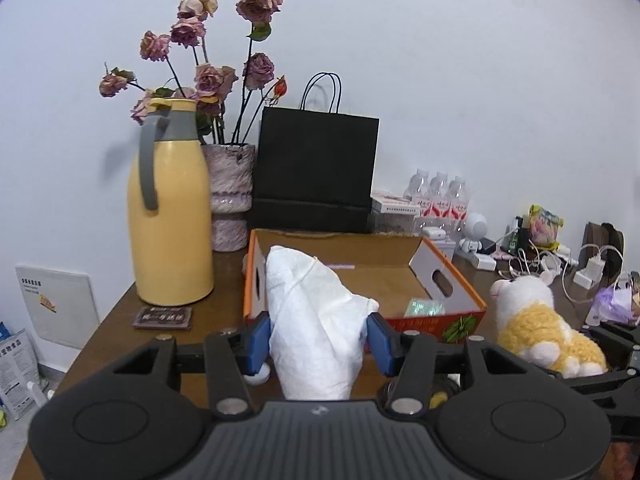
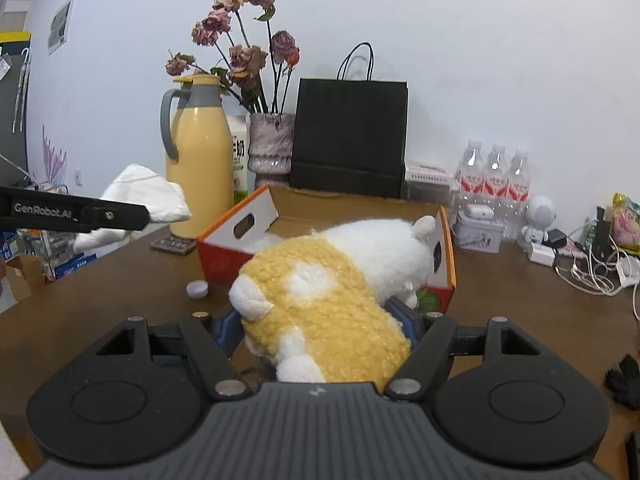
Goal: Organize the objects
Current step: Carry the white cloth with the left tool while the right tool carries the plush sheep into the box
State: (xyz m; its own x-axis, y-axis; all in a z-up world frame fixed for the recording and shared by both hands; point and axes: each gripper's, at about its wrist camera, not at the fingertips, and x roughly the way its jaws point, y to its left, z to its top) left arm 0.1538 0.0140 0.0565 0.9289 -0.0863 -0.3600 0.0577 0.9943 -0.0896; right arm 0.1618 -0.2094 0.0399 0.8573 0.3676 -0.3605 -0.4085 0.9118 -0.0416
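Plush toy (image 2: 320, 300), yellow and white, is clamped in the right hand-held gripper (image 2: 320, 328) and hangs over the near rim of the cardboard box (image 2: 446, 248), its white head end already above the open interior. The left hand-held gripper (image 1: 318, 338) is closed on a white cloth bundle (image 1: 312, 312), which sits just in front of the box's near left corner and leans toward the opening. Both loads seem bound for the same box on the table (image 1: 112, 332), and that is the main risk: the two grippers are close together, so bringing them in at once could make them collide or push one item out over the rim. The plush is soft and the grip sits toward its yellow rear, so the head may sag and catch on the right box wall, dragging the light box across the table. The cloth is limp; its loose end could drape over the edge instead of dropping inside, or cover the small green packet (image 1: 424, 307) lying in the box. A small white cap (image 2: 197, 290) rests on the table just near the box's left corner and could be knocked away. A shoved box could also bump the yellow thermos (image 1: 170, 216) or the flower vase (image 1: 230, 196) standing just beyond it.
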